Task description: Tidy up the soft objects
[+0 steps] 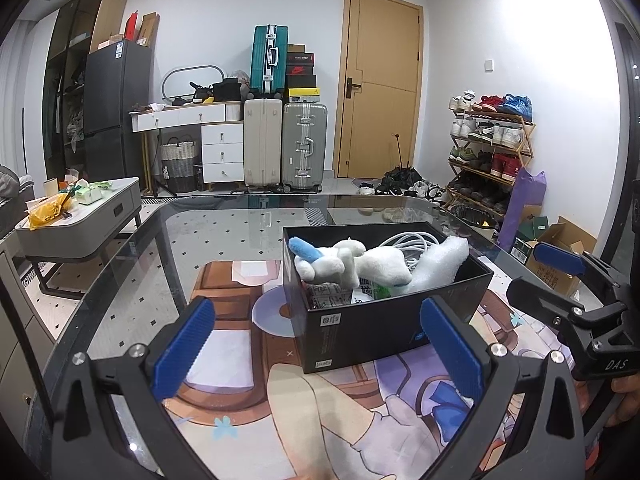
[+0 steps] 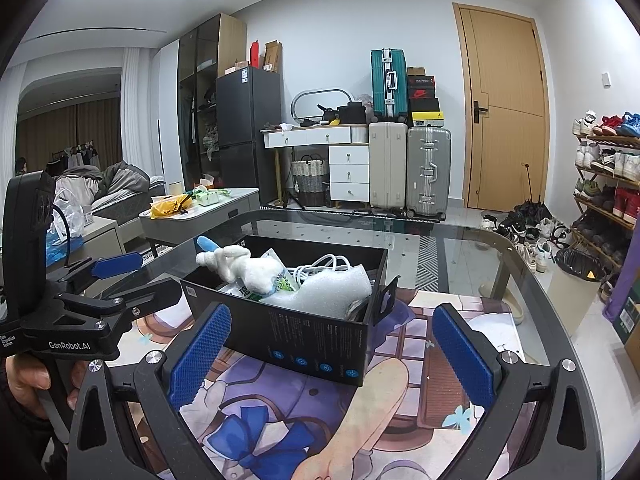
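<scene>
Both grippers spread wide and empty over the mat, box loaded.

Left wrist view: left gripper [image 1: 318,344] gapes, nothing between its blue pads [image 1: 182,346]; past them the black box [image 1: 384,320] sits on the printed mat [image 1: 320,412], holding the plush [image 1: 340,260], foam [image 1: 440,264] and cable [image 1: 408,242]. Right gripper [image 1: 540,276] hangs beside the box, also parted. Right wrist view: right gripper [image 2: 328,354] is released too, box [image 2: 316,336] just ahead, plush [image 2: 244,266] inside at its left end, on the glass table [image 2: 460,256].
</scene>
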A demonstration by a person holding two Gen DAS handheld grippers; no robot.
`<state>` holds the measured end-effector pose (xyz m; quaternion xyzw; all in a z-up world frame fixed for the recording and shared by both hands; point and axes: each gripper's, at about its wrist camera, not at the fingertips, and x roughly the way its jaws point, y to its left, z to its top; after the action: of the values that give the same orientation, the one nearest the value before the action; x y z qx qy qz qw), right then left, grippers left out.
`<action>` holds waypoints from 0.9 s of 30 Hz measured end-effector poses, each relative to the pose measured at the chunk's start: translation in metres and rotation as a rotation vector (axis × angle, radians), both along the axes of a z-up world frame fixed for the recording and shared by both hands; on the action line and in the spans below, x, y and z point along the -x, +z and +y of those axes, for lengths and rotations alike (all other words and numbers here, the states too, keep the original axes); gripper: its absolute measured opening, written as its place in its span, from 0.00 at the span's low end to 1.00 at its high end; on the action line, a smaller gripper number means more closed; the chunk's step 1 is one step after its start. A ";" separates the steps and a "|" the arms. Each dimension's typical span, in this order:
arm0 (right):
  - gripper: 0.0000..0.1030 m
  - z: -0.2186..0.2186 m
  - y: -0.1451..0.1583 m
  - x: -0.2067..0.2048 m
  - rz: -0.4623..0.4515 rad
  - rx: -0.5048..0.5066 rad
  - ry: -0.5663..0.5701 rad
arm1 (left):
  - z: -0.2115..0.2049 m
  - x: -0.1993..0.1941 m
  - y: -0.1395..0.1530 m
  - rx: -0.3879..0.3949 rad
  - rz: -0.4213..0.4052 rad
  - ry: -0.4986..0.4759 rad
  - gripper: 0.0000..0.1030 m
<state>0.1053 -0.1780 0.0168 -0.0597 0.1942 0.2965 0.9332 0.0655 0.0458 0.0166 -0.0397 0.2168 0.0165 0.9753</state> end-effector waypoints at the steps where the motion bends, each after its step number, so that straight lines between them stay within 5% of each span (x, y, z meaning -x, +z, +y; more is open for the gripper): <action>1: 0.99 0.000 0.000 0.001 0.000 -0.001 0.000 | 0.000 0.000 0.000 -0.001 0.000 0.000 1.00; 27: 0.99 0.000 0.000 0.001 -0.001 0.000 0.000 | -0.002 0.003 0.001 0.000 -0.013 0.002 1.00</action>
<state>0.1048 -0.1778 0.0167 -0.0600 0.1937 0.2965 0.9333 0.0622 0.0437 0.0180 -0.0399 0.2102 0.0175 0.9767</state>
